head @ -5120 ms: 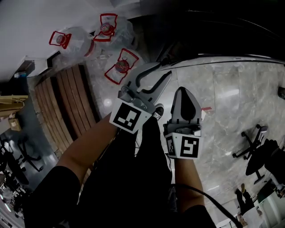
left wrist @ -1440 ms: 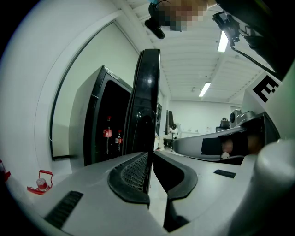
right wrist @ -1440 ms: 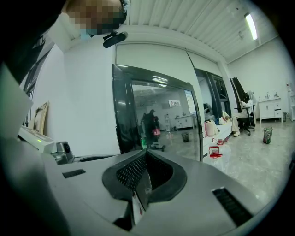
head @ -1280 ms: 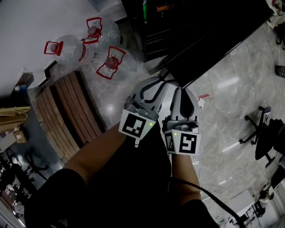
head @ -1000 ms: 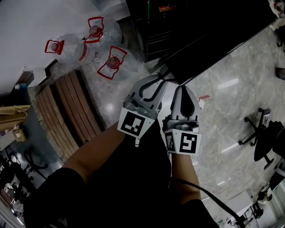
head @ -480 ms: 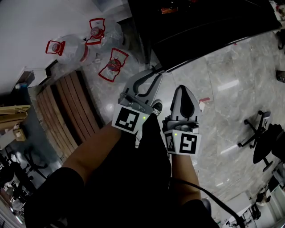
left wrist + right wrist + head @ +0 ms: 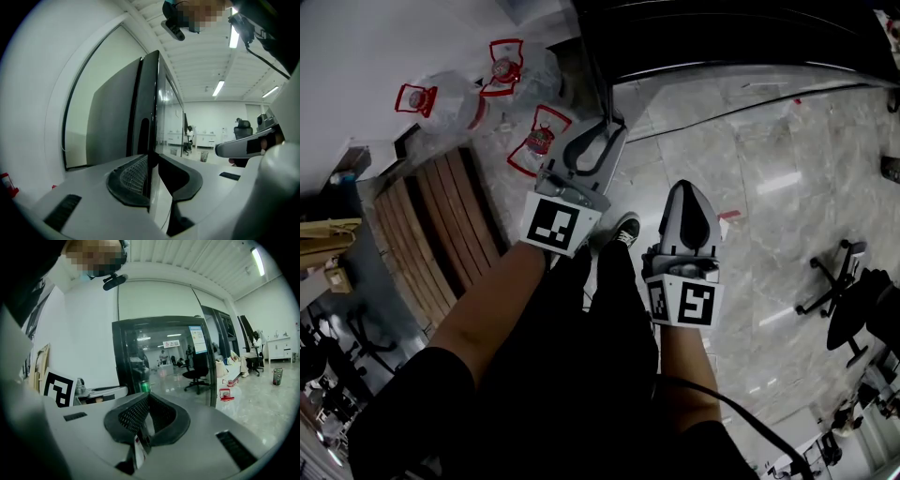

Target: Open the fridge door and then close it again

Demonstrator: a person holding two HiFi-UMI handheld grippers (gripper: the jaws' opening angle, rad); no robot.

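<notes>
Head view: the left gripper reaches up to the black fridge at the top of the frame, while the right gripper hangs back over the marble floor.

Left gripper view: the jaws are narrow, pinching the upright edge of the fridge door.

Right gripper view: the jaws are pressed together with nothing between them. The fridge stands ahead, well apart.

The fridge door vanishes behind the left gripper.
</notes>
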